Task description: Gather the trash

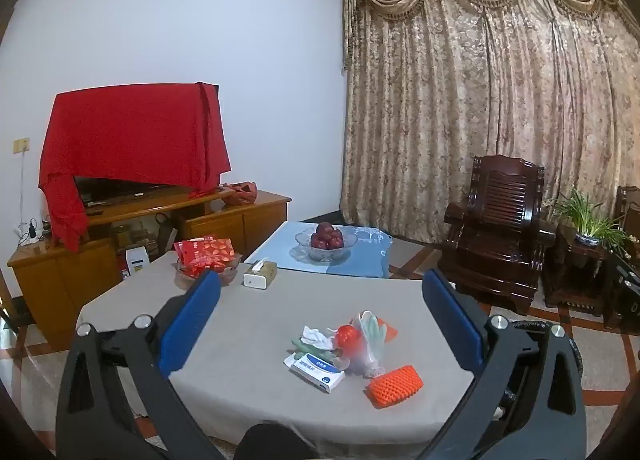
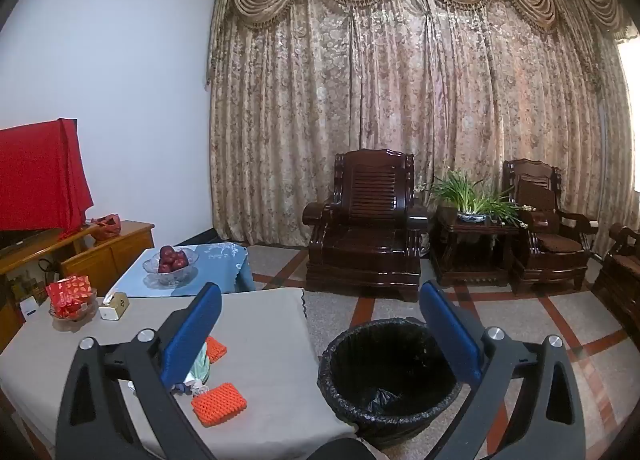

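Grey cloth-covered table point(image 1: 256, 324) in a living room with a white wall, gold brocade curtains point(image 1: 480, 108) and dark carved wooden armchairs point(image 2: 368, 220) on a tiled floor. Trash pile sits near the table's front right edge: white-and-blue medicine box point(image 1: 316, 371) lies flat, long axis running from near-right to far-left; orange foam fruit net point(image 1: 395, 385), ribbed, oblong, lies just right of it, long axis tilted up to the right. Behind them are a crumpled white tissue point(image 1: 314, 336), a clear plastic bag point(image 1: 366, 356) with something red in it, and a second orange net point(image 1: 386, 330), all touching or overlapping. My left gripper point(image 1: 320, 296) hovers in front of the pile, blue pads wide apart, nothing between them. My right gripper point(image 2: 320, 304) is also spread wide and empty, framing the round bin with black liner point(image 2: 390, 376) on the floor just beside the table edge. Far end: tissue box point(image 1: 260, 274), red packets in a glass dish point(image 1: 206, 256), apples in a glass bowl point(image 1: 326, 240) on a blue cloth.
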